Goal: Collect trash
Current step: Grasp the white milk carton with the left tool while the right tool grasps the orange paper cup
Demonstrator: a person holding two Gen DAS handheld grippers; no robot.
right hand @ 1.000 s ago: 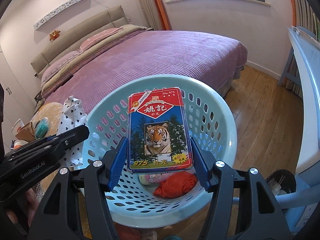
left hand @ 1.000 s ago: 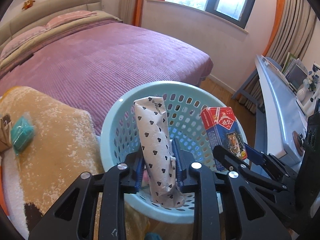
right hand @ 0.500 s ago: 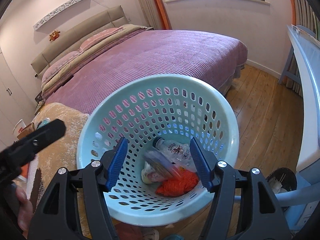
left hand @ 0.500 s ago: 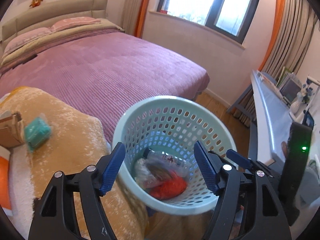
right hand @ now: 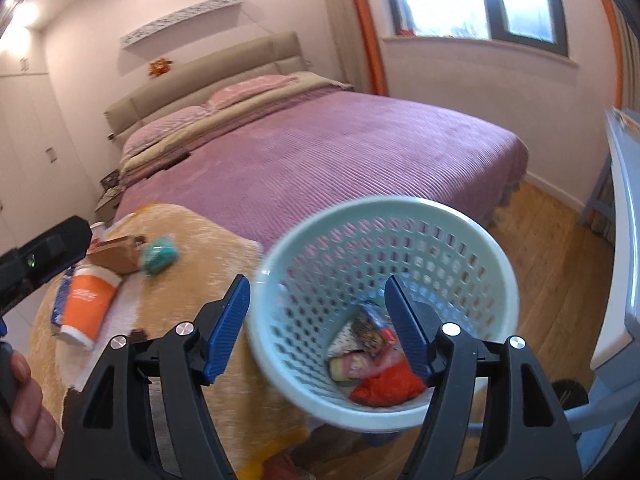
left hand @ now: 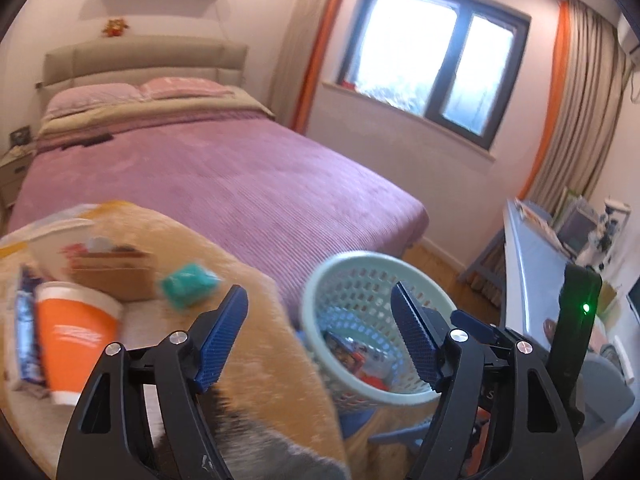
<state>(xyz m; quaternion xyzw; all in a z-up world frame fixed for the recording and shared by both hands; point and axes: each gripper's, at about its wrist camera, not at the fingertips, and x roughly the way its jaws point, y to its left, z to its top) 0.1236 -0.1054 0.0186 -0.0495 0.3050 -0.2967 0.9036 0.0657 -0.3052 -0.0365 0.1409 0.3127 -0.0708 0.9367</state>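
Observation:
A light blue perforated basket (right hand: 492, 248) holds trash: a red crumpled bag (right hand: 386, 388), a card box and wrappers. It also shows in the left wrist view (left hand: 320, 300). My left gripper (left hand: 320, 340) is open and empty, raised back from the basket. My right gripper (right hand: 320, 332) is open and empty above the basket's left rim. On the tan blanket (left hand: 256, 360) lie an orange paper cup (left hand: 76, 340), a teal packet (left hand: 188, 284), a cardboard box (left hand: 116, 272) and a blue wrapper (left hand: 26, 340). The cup (right hand: 90, 300) and packet (right hand: 160, 256) also show in the right wrist view.
A bed with a purple cover (left hand: 240, 176) lies behind. A light blue desk (left hand: 532, 264) with books stands at the right. A white bowl (left hand: 56, 240) sits at the blanket's far left. Wooden floor (right hand: 560, 264) shows beyond the basket.
Both grippers opened and dropped the heart-print wrapper and the tiger card box into the basket. Both have since pulled back and swung left, bringing the blanket's items into view.

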